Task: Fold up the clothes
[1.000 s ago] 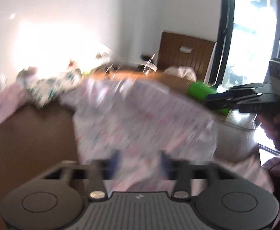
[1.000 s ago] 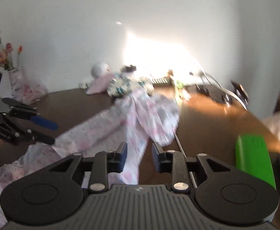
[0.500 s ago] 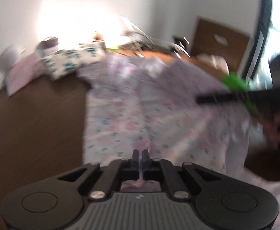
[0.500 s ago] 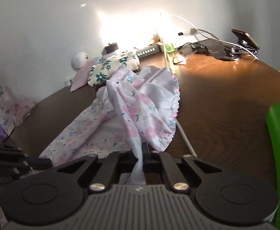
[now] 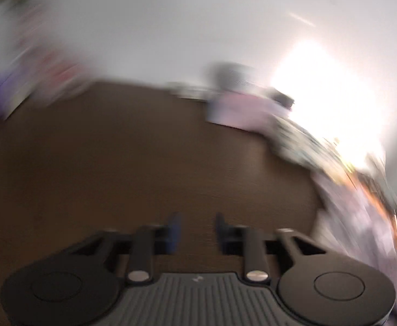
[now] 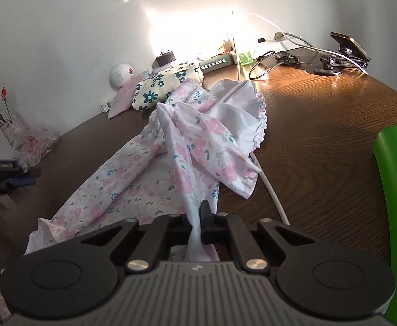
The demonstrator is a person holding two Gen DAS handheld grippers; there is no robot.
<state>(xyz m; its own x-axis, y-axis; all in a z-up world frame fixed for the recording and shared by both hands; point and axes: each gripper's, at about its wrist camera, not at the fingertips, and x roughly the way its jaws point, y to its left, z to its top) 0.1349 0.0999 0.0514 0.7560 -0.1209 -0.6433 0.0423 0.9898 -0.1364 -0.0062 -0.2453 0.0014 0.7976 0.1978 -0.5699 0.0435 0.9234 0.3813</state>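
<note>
On the brown tabletop (image 6: 320, 146) in front of you, the floral garment (image 6: 144, 168) lies spread from the near left toward the far wall, its ruffled hem (image 6: 261, 119) bunched up toward the middle. Your right hand-held gripper (image 6: 197, 226) has its fingers pressed together on a twisted fold of that garment, which rises taut from the cloth into the jaws. A white cable (image 6: 271, 190) runs just beside the garment on its right, and a green object (image 6: 396, 190) sits at the right edge. Your left hand-held gripper (image 5: 195, 231) stands with its fingers apart and nothing between them, over bare tabletop; that view is badly smeared, so the pale cloth (image 5: 361, 217) at its right is probably the same garment. A folded flowered piece (image 6: 166, 81) rests near the wall.
</note>
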